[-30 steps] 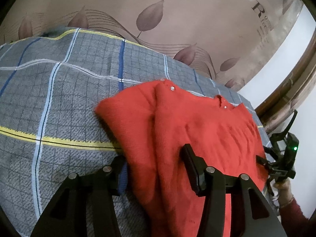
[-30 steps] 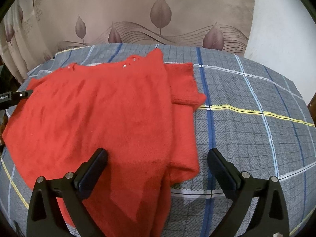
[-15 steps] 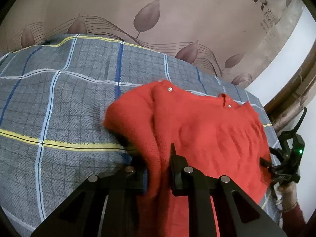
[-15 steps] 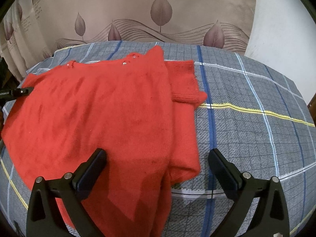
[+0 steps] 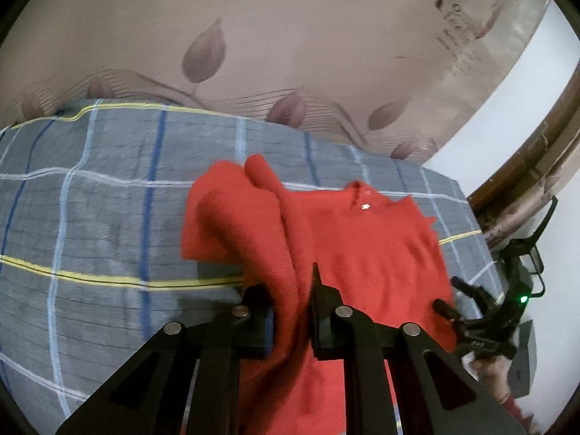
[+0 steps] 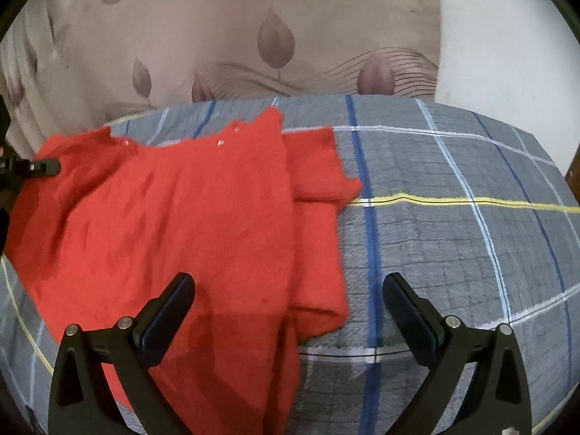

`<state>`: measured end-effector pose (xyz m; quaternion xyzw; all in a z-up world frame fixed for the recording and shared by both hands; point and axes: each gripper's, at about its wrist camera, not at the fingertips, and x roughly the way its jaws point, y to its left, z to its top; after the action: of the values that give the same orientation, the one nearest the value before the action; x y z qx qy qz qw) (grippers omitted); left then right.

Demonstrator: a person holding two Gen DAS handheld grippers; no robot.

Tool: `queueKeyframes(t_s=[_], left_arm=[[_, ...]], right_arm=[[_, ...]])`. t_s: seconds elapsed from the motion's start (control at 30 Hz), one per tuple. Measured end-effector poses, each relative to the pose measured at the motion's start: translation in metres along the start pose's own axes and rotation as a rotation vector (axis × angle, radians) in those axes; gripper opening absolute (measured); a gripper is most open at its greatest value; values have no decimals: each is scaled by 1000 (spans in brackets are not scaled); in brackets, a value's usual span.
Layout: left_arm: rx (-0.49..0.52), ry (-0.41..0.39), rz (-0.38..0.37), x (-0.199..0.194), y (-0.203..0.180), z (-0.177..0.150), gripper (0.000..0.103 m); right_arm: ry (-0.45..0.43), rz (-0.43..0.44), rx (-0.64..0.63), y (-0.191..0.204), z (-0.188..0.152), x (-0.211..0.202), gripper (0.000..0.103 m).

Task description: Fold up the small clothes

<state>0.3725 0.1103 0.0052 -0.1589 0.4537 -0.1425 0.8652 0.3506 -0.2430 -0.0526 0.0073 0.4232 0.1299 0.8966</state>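
Observation:
A small red knit sweater (image 6: 174, 217) lies on a grey plaid bed cover (image 6: 453, 253), neck with small buttons toward the far side. My left gripper (image 5: 290, 311) is shut on the sweater's left side (image 5: 282, 290) and holds it lifted, with a sleeve (image 5: 224, 224) bunched and hanging over. My right gripper (image 6: 290, 311) is open above the sweater's lower right part, its right sleeve (image 6: 319, 174) folded beside the body. Each gripper shows in the other's view, the right one (image 5: 485, 311) and the left one (image 6: 32, 168).
A beige curtain with leaf print (image 5: 253, 54) hangs behind the bed. A white wall (image 6: 507, 54) is at the right. A wooden frame (image 5: 525, 181) stands by the bed's far right corner.
My left gripper closed on the sweater's left side and lifted it, pulling the sleeve up and toward the middle. My right gripper stayed open and moved slightly.

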Motion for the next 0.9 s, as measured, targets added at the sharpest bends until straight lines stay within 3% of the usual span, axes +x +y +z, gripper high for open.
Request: queueKeyframes(t_s=[0.2,0.7,0.83,0.9], left_arm=[[-31,-5,-72,3,-35,5,11],[3,-8,-152,29,-118,26,3],[80,-19,-117,13,-122,32,3],[138,-17,-54,4,-119,30,4]], right_arm=[[19,-7,-11,4,0,4,103],[-24,49,70,-10,-9,-13,103],[-25,59,69,-10,-9,-15,103],[-29,67,75,-12,-9,-17,103]])
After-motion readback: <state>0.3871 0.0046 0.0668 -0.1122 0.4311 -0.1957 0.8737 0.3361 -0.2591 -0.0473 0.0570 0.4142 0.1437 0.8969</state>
